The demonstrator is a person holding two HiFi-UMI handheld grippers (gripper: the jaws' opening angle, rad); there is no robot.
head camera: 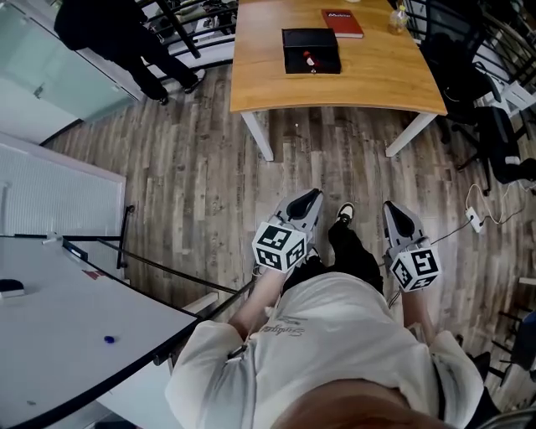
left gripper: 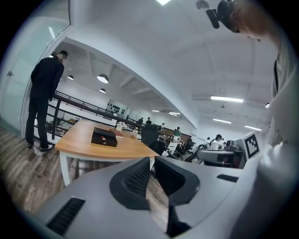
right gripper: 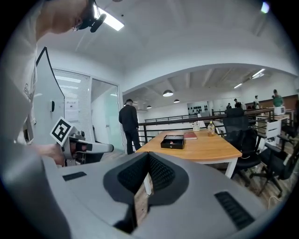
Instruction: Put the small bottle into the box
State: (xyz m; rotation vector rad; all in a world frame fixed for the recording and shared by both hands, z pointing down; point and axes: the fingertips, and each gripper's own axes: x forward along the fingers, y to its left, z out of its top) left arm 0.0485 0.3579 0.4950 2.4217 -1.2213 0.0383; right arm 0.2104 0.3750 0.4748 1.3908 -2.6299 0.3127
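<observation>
A small bottle (head camera: 399, 18) stands at the far right corner of the wooden table (head camera: 377, 80); it also shows as a small bottle (right gripper: 211, 127) and, tiny, as a bottle (left gripper: 135, 132) in the gripper views. The open black box (head camera: 311, 50) sits mid-table, also seen as the box (left gripper: 103, 137) and box (right gripper: 172, 141), with something small and red inside. Both grippers hang low in front of the person, well short of the table. My left gripper (head camera: 311, 199) (left gripper: 152, 175) and right gripper (head camera: 392, 209) (right gripper: 148, 170) are shut with nothing between the jaws.
A red book (head camera: 342, 23) lies behind the box. A person in black (head camera: 126, 33) stands by a railing left of the table. Office chairs (head camera: 494, 126) crowd the table's right side. A white table (head camera: 50, 318) is at near left. A power strip (head camera: 475, 219) lies on the floor.
</observation>
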